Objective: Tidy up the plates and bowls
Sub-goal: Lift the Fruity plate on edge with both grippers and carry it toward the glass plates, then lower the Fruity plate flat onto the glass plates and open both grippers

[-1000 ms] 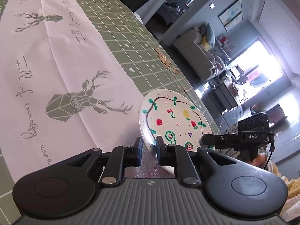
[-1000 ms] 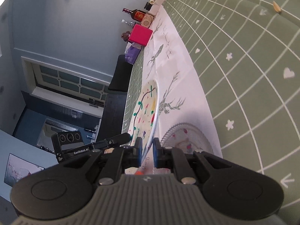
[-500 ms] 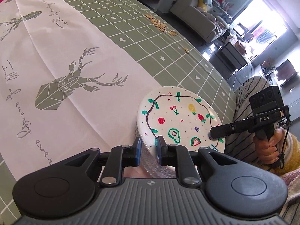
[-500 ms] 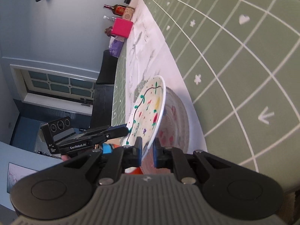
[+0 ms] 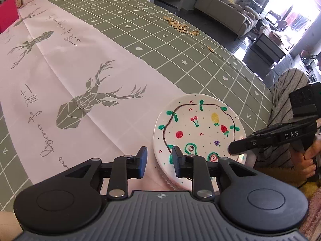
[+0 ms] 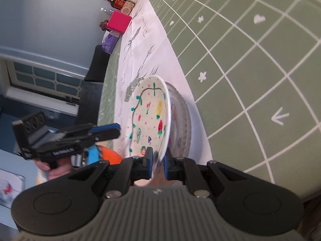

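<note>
Lower middle of the left wrist view: left hand-held gripper (image 5: 158, 160), jaws opening, the painted plate (image 5: 198, 128) rim lies in the gap between them but the pads look clear of it, one pad over the plate face, the other out over the cloth

Right wrist view, lower middle: right hand-held gripper (image 6: 156, 163) nearly closed, pads pinching the painted plate (image 6: 149, 116) at its near rim

Plate sits lower right of the left view, on top of a clear ribbed glass plate (image 6: 180, 118), the two nested, both on the white deer-print runner (image 5: 80, 84) near the table (image 5: 200, 60) edge

Step, as I read it: stacking the painted plate on the glass one, placing about done, left side letting go

Next move would call for the right pads to part too, then both grippers backing off along the rim without dragging the plate off centre; glass under ceramic may slide

Writing: "DAS" on the right gripper body at right of the left view; label on the left gripper body at lower left of the right view, blurred, can't read; cursive script on the runner, not legible

Further off: scattered seeds (image 5: 180, 27) upper middle on the green grid cloth, pink box (image 6: 118, 23) and bottles (image 6: 115, 1) at the table's far end, label unreadable
</note>
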The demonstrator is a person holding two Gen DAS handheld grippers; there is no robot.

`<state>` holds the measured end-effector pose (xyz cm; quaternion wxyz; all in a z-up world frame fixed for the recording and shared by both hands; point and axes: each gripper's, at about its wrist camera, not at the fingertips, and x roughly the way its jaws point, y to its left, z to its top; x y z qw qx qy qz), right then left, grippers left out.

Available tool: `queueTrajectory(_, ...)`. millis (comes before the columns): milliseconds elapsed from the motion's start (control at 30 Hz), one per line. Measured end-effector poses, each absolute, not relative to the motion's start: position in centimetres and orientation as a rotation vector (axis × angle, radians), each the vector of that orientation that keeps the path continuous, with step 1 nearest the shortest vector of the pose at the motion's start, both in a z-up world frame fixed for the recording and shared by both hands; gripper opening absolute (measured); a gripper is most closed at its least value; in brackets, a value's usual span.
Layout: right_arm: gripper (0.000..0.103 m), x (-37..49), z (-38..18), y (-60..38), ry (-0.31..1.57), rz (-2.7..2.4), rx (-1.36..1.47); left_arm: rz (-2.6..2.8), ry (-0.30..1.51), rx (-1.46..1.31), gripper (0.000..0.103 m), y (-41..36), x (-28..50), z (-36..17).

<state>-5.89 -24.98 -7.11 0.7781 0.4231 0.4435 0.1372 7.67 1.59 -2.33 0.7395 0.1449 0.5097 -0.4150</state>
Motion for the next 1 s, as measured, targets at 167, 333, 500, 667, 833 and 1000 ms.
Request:
queueTrajectory(167, 0.028, -5.6, -5.0, -23.2, 0.972, 0.227, 0.782, -0.826, 1.11, 0.36, 0.032, 1.2, 7.5, -2.2)
queueTrajectory(333, 0.065, -5.3, -3.4, -21.5, 0.985, 0.193, 0.712, -0.728, 1.128, 0.348, 0.032, 1.6, 7.8, -2.1)
queueTrajectory(500, 0.077, -4.6, -2.5, -20.0, 0.991, 0.136, 0.645, -0.671, 1.153, 0.307, 0.032, 2.5, 8.2, -2.0)
queueTrajectory(667, 0.081, -3.6, -2.0, -18.7, 0.995, 0.055, 0.553, -0.668, 1.138, 0.316, 0.032, 3.0, 7.9, -1.8)
queueTrajectory(833, 0.082, -3.2, -2.0, -17.4, 0.999, -0.008, 0.486, -0.665, 1.127, 0.303, 0.032, 3.3, 7.8, -1.2)
queueTrajectory(1000, 0.086, -3.4, -1.4, -16.1, 0.972, -0.037, 0.338, -0.644, 1.11, 0.327, 0.032, 3.4, 7.7, -1.1)
